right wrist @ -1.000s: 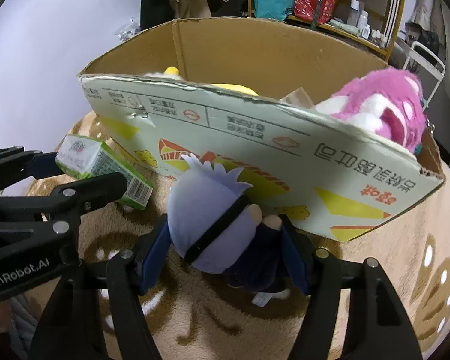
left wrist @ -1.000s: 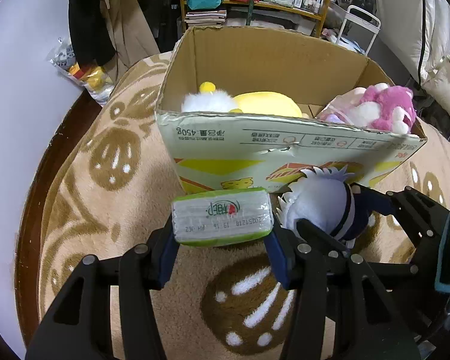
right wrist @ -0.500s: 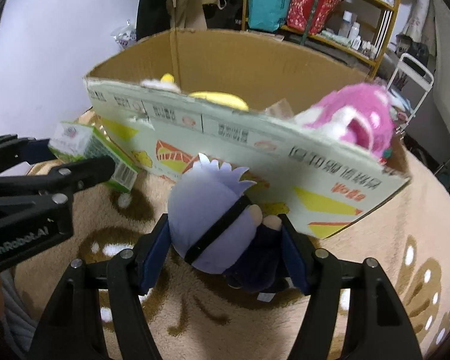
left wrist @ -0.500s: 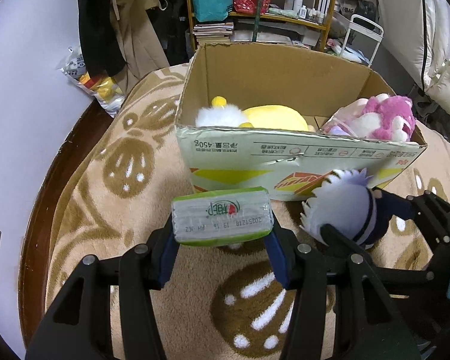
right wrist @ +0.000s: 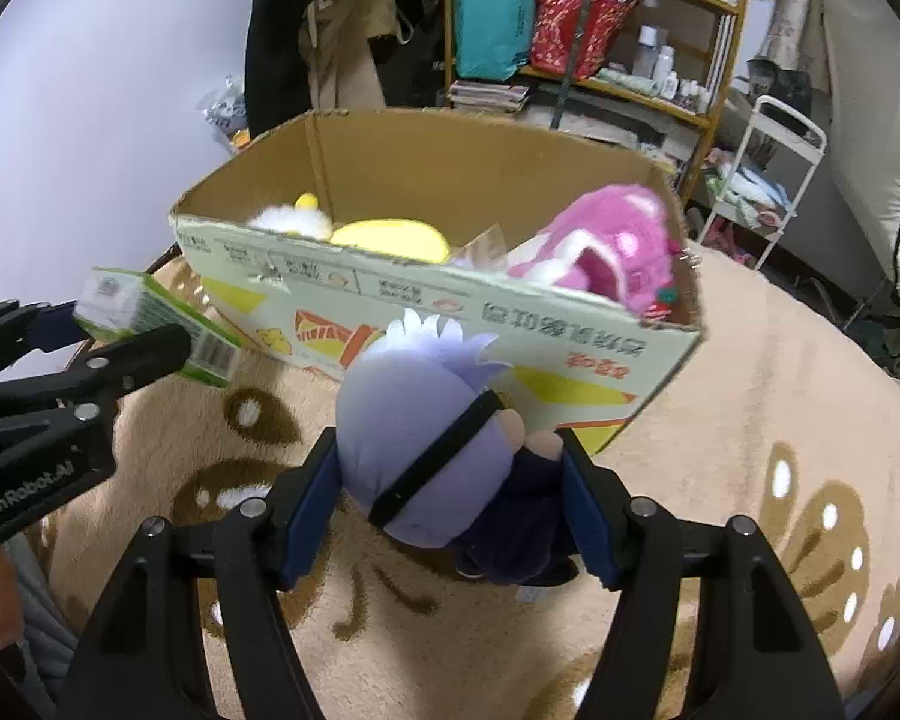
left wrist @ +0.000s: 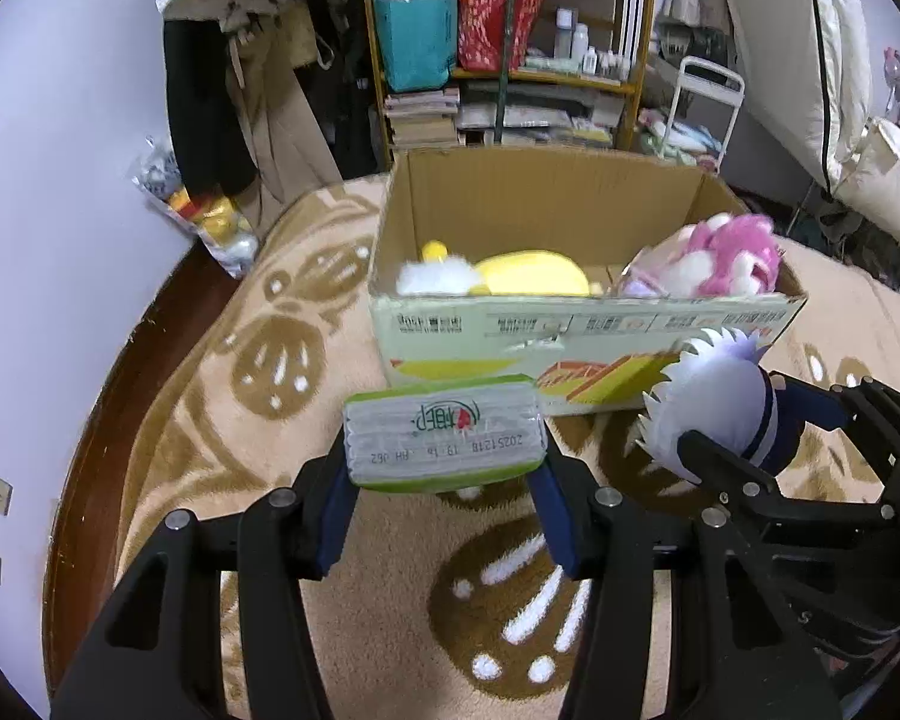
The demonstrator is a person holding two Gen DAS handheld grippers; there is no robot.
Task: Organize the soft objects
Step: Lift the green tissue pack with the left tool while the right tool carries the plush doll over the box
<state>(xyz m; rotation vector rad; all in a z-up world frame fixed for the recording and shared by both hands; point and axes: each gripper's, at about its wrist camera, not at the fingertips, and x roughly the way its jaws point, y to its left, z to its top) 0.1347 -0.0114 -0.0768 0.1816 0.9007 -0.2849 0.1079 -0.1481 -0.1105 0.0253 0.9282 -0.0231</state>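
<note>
Both grippers have pulled back from the cardboard box point(left wrist: 582, 324) since the earlier frames: it now sits higher and smaller in each view, w/ more carpet showing in front.

Tissue pack point(left wrist: 444, 432), green-edged, sits at centre of left-wrist view, clamped across its ends by the left gripper point(left wrist: 444, 480); blue pads press both ends, long axis running left–right in frame, parallel to box's near wall. In right-wrist view same pack point(right wrist: 150, 324) appears at mid-left, just short of the box's left corner.

Plush doll point(right wrist: 444, 450), pale lilac hair, dark blindfold band, navy body, is held in the right gripper point(right wrist: 450, 510), jaws closed on its sides, head pointing toward box. In left-wrist view it shows at mid-right point(left wrist: 726, 414), overlapping the printed wall; whether it touches the cardboard is hard to say, prob. not.

Box lies straight ahead and above both held items in frame, top open. Inside: yellow plush point(left wrist: 528, 279) at left-centre, pink plush point(left wrist: 726, 258) at right. Free floor seems to remain btwn them and along the back wall.

Key relation: both loads sit below the near rim, so each must go up and fwd over it. Doll looks nearer the wall; likely first in.

Surround: patterned beige carpet point(left wrist: 390, 600); cluttered shelf unit point(left wrist: 510, 60) at upper centre; white trolley point(right wrist: 774, 168) upper right.
</note>
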